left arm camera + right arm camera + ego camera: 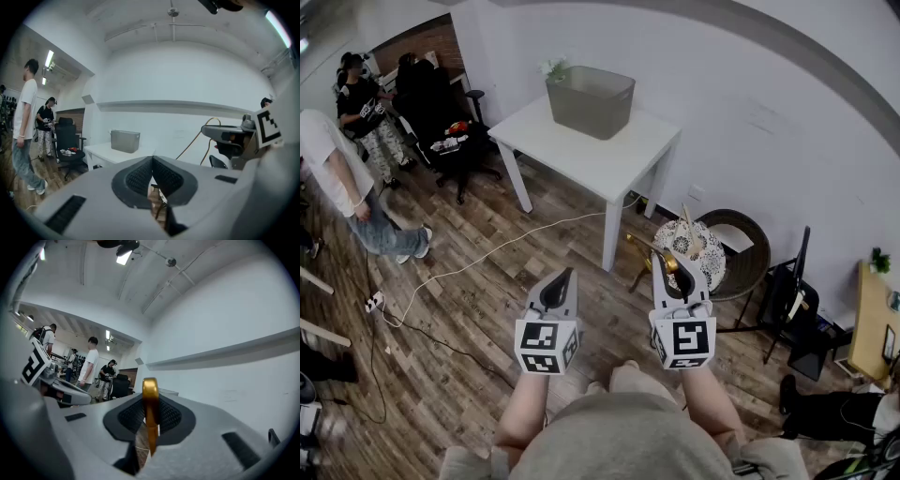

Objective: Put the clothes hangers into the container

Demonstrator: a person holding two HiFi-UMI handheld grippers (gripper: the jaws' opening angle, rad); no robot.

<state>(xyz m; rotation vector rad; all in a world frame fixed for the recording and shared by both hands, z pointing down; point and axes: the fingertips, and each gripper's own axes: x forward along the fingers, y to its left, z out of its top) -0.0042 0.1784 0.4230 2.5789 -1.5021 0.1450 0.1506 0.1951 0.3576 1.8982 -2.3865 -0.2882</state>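
Right claw [149, 404] clenched on gold clothes hanger [150, 389]; hanger stands upright btw. the pads, held in the air above wood floor [487, 309], not in container. Left claw [151, 164] pressed closed, nothing btw. its pads; sits level w/ right claw, just beside it. Wicker chair [750, 258] w/ patterned cushion [689, 248] ahead to the right, near wall. White bench [600, 159] beyond. Grey container [591, 101] sits on bench toward far side, well apart from both claws. Person in white top [333, 173] stands at far left.
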